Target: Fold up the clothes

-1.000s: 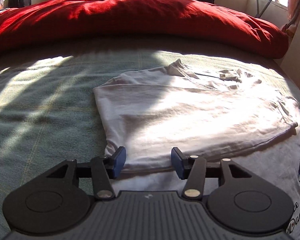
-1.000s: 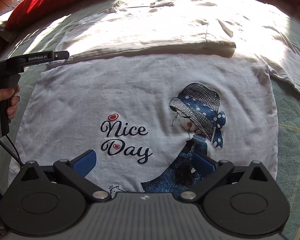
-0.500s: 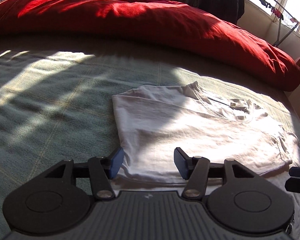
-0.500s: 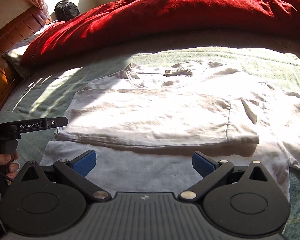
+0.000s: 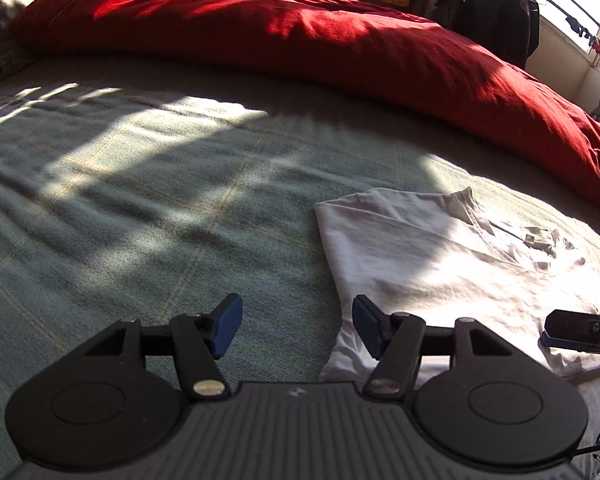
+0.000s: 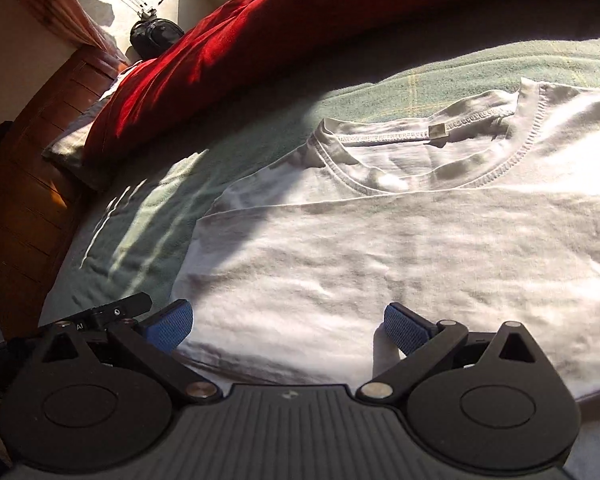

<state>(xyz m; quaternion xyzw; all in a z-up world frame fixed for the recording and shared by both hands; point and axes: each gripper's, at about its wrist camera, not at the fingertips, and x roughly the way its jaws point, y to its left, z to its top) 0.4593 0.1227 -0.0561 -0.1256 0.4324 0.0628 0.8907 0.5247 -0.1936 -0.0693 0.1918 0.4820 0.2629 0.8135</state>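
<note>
My left claw (image 5: 296, 326) opening over the bed (image 5: 140, 220), nothing between its pads, white T-shirt (image 5: 440, 264) edge beside it, my right claw (image 6: 286, 326) spread wide above the shirt, empty

The left tool (image 5: 296, 326) has slid leftward off the white T-shirt (image 5: 440, 264), jaws opening; the right tool (image 6: 288, 326) advanced toward its collar (image 6: 420, 160).

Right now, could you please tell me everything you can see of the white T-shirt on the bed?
The white T-shirt looks like soft cotton knit, with a ribbed, stitched round collar and a small neck tag. It lies flat on the green bedspread, one side folded over its body, lightly wrinkled, in sun and shadow. Neither gripper grips it.
</note>
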